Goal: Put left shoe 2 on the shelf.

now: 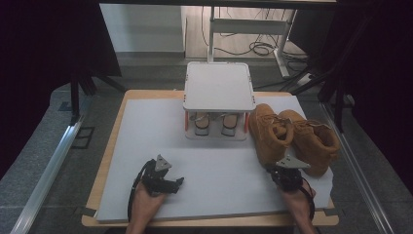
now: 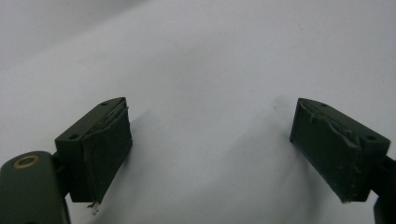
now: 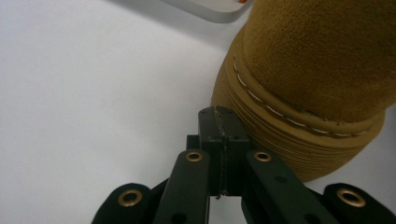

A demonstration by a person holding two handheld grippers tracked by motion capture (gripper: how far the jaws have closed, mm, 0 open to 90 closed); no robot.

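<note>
Boots [image 1: 292,136] side by side at the table's [image 1: 214,190] right edge, toes toward the near edge, beside the white rack [image 1: 219,87] at the far middle. Right tool [image 1: 287,174] pinched fully together, empty, nosed up to the nearer boot's toe [image 3: 299,121], probably to nudge rather than grip. Left tool [image 1: 168,183] spread wide, empty, parked near the front-left edge, likely awaiting its turn.

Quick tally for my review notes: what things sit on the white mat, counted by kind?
Tan boots: 2, one beside the other
White two-level shoe rack: 1
Light shoes on the rack's lower level: 2, one beside the other
Total: 5
</note>
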